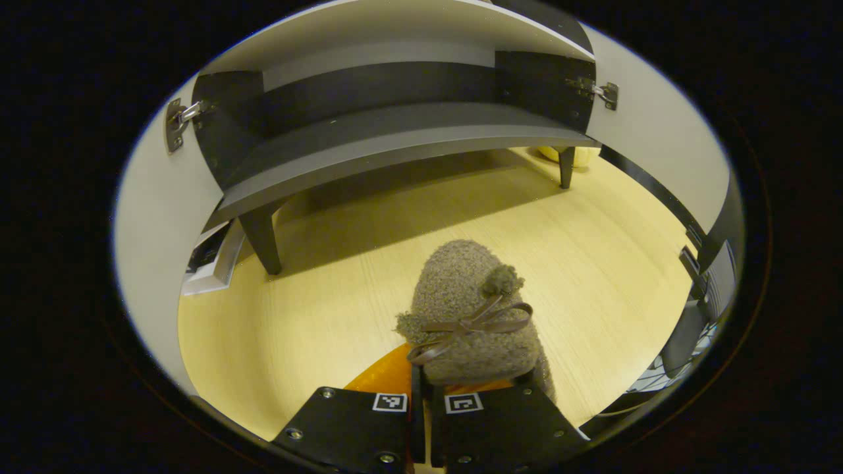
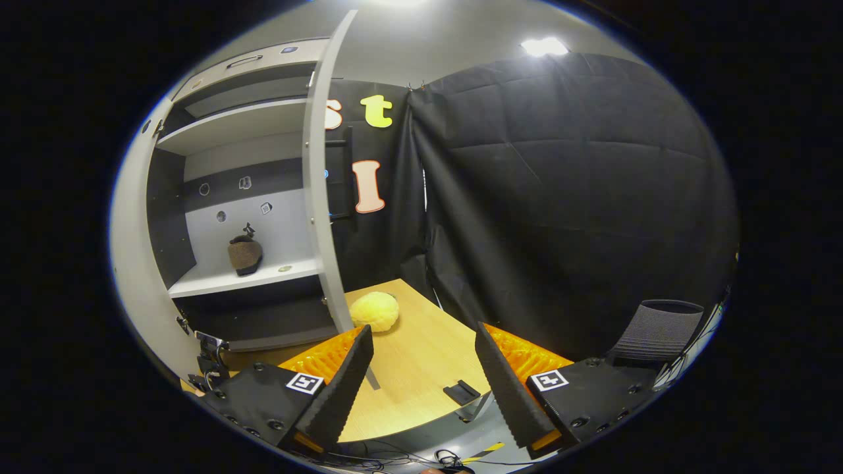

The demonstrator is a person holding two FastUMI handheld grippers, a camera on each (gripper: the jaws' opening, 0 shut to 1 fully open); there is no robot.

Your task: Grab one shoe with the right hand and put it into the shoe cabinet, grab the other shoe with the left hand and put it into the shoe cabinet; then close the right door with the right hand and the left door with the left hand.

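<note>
Left hand-held gripper (image 1: 421, 388) clamped on fuzzy shoe (image 1: 471, 322) above bench (image 1: 316, 316), facing open cabinet (image 1: 395, 138). Right hand-held gripper (image 2: 421, 368) wide open, empty; yellow plush (image 2: 374, 311) beside door (image 2: 321, 178).

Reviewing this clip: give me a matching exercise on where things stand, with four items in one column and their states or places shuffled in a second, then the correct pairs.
Column one:
1. left gripper
2. right gripper
3. shoe on the cabinet shelf
4. yellow fluffy ball

Column two:
A. resting on the wooden table beside the open cabinet door
B. open, holding nothing
C. already inside the shoe cabinet
D. shut on the fuzzy shoe with a ribbon bow

Pairs: 1-D, 2-B, 3-C, 4-A
</note>
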